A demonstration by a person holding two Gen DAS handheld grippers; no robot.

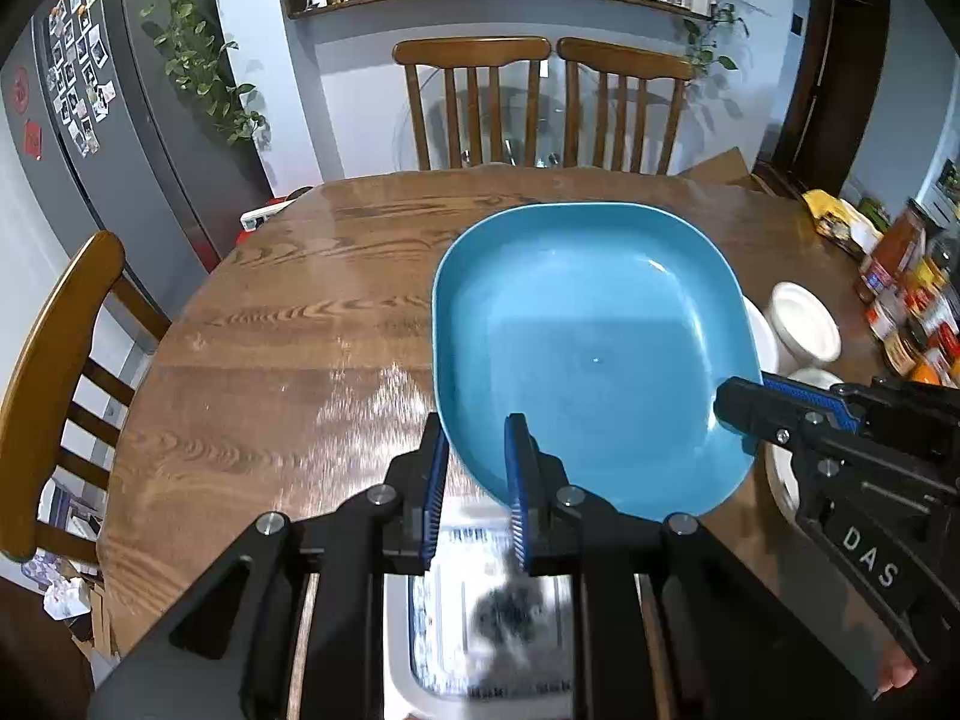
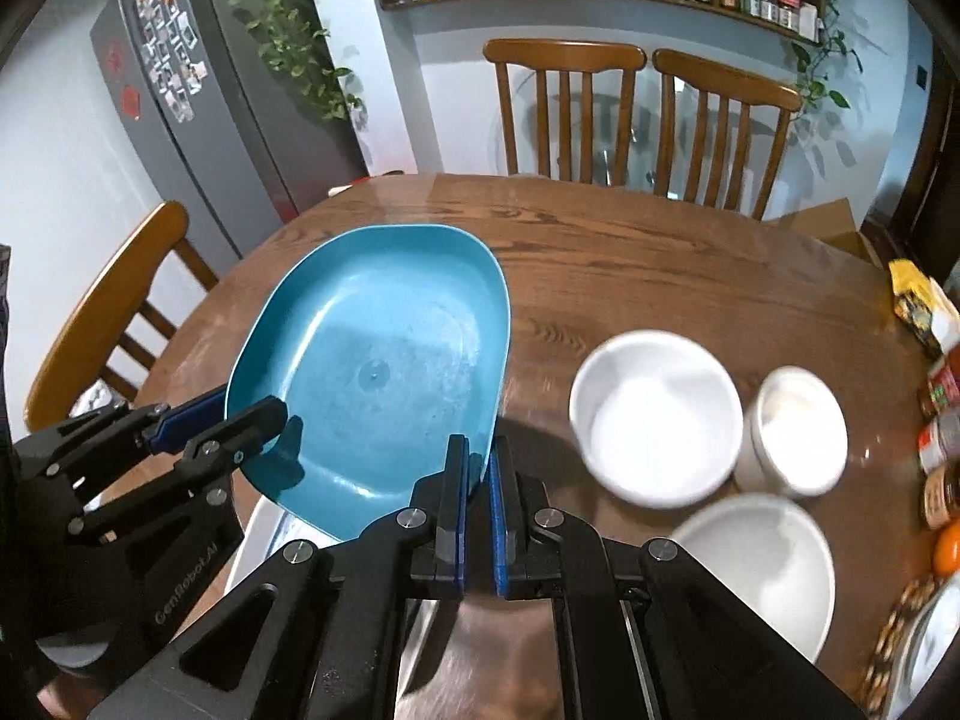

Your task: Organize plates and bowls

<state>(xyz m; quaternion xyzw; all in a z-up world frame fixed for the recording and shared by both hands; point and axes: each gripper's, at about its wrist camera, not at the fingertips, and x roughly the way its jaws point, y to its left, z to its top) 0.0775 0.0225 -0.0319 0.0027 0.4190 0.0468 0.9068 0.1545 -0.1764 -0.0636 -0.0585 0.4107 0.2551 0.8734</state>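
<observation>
On my far left stands a gray fridge, and a wooden chair sits by the brown table. My left gripper pinches the near rim of the blue plate, one finger under the rim and one on top, so it is closed on the plate. The plate is up off the table, tilted, between my two grippers. My right gripper is shut tight on the plate's other near corner, with the thin rim squeezed between its blue pads. Under the plate, close to me, lies a white tray, blurry in my view. To the right of the plate, three white bowls sit on the table, close together. Past them, at the right edge, stand jars and an orange. Two more chairs stand at the far side.
</observation>
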